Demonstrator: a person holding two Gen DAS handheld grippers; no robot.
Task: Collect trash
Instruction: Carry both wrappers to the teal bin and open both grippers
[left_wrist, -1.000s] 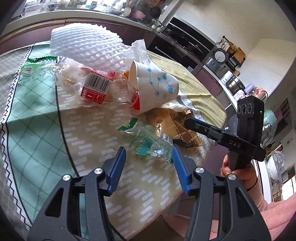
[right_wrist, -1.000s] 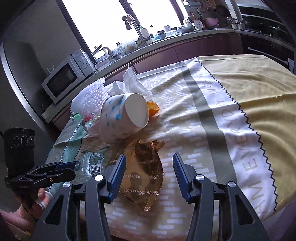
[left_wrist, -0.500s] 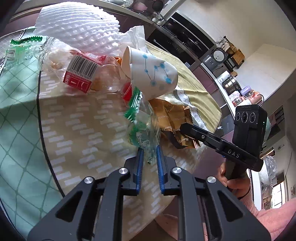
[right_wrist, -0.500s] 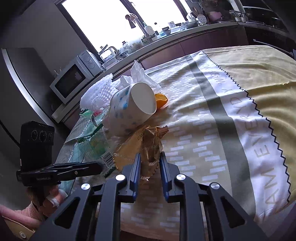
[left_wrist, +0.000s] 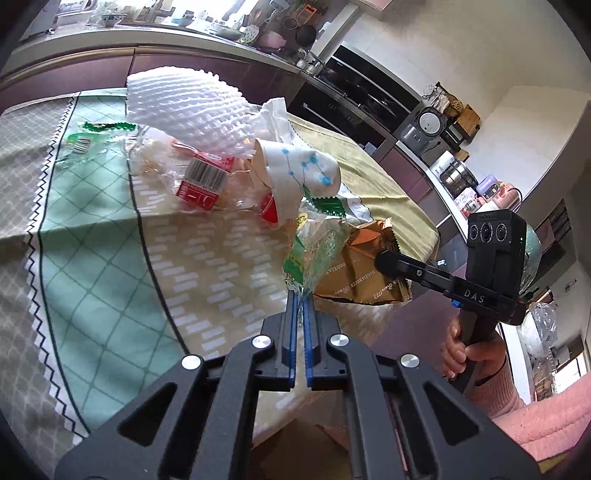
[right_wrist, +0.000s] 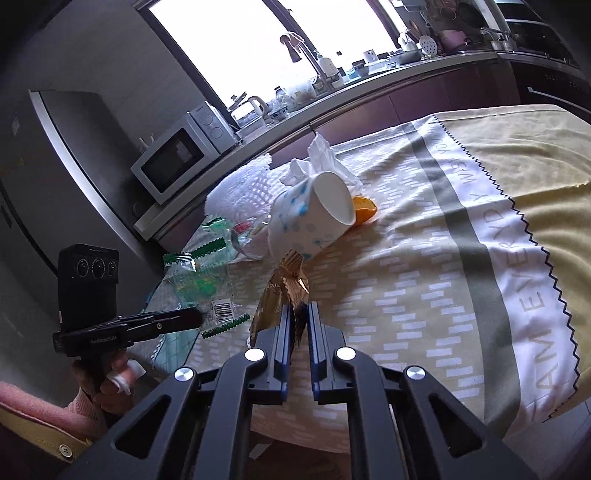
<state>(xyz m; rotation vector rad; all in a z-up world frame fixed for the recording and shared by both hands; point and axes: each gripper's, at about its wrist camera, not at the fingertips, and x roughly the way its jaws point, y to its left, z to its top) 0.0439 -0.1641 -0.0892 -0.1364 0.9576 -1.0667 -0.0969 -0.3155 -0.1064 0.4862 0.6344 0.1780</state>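
My left claw (left_wrist: 300, 295) is clamped on the clear green-printed wrapper (left_wrist: 314, 251), which stands lifted off the cloth-covered bench (left_wrist: 110, 258) just in front of the tipped paper cup (left_wrist: 295, 173). My right claw (right_wrist: 298, 314) pinches the gold foil packet (right_wrist: 284, 295), raised beside the wrapper. The crushed bottle (left_wrist: 199, 177), foam net (left_wrist: 184, 110), tissue (right_wrist: 325, 155) and orange peel (right_wrist: 364, 214) lie heaped behind the cup.

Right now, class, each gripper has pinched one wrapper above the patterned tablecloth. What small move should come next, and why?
Probably lift both hands a little and draw them back from the pile. The left gripper is shut on the clear green-printed plastic wrapper, the right gripper on the crinkled gold foil wrapper. Both wrappers hang close to the tipped white paper cup, so clearing it first avoids dragging it along.
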